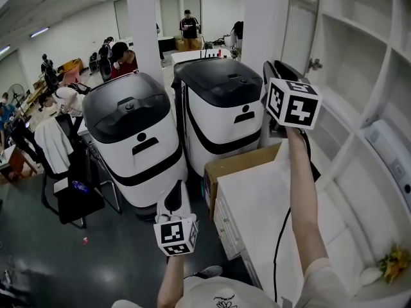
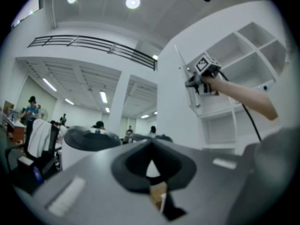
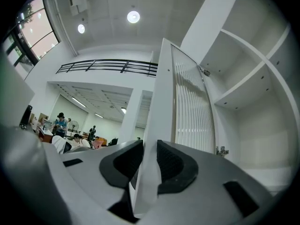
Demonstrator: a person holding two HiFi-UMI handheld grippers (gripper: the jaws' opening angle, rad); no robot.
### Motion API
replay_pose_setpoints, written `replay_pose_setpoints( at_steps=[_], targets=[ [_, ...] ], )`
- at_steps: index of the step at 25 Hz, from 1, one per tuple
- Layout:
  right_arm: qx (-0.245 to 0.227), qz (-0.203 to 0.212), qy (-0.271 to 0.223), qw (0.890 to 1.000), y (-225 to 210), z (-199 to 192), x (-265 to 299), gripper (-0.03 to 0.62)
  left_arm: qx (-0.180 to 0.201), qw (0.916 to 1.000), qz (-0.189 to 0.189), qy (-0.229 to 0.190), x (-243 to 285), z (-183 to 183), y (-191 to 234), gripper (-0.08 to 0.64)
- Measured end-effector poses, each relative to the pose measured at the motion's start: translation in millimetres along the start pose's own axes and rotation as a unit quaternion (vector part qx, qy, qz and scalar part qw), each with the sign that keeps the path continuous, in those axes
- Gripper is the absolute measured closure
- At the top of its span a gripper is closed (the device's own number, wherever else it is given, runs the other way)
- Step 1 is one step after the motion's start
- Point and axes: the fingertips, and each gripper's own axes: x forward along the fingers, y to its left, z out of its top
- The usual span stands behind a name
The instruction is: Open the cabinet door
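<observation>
The ribbed black pads [image 3: 174, 165] of the right gripper [image 3: 146, 162] were clamped on the free edge of the cabinet door [image 3: 191, 108], one pad on each face, with the white frame running up between them. The left gripper [image 2: 150, 157] hung low and well apart from the cabinet. Its dark pads were pressed together on nothing.

The door stood edge-on to the right gripper and well out from the cabinet [image 1: 350, 53], held at its back edge by a small metal hinge [image 3: 205, 71]. It had a flat, smooth white frame around a pane of fluted, translucent glass with fine upright ridges. Behind it the shelves [image 3: 243, 81] lay in plain sight: matte white boards, square-cornered and mostly bare, with rows of small peg holes in the side wall.

To my eye the job was all but done. The compartment was already exposed, and what remained was perhaps a last bit of swing and letting go of the edge.
</observation>
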Motion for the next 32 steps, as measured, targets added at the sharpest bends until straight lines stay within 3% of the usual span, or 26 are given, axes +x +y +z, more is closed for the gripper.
replay_pose_setpoints(
  at_steps=[13, 19, 25, 32],
  targets=[
    [-0.008, 0.001, 0.013, 1.0, 22.9, -6.8, 58.9, 0.503, 0.002, 0.9997, 0.026, -0.001, 4.1, -1.2, 29.6, 0.554],
    [-0.016, -0.019, 0.033, 0.999, 24.9, -13.8, 98.0, 0.506, 0.013, 0.999, 0.041, -0.005, -1.5, 2.2, 41.9, 0.554],
    [-0.009, -0.019, 0.022, 1.0, 25.2, -13.0, 98.3, 0.506, 0.016, 0.9982, 0.057, -0.004, -6.0, 3.0, 54.4, 0.554],
    [-0.027, -0.011, 0.014, 0.999, 27.5, -11.6, 94.0, 0.502, 0.016, 0.999, 0.042, -0.008, -0.6, 5.7, 47.3, 0.554]
  ],
)
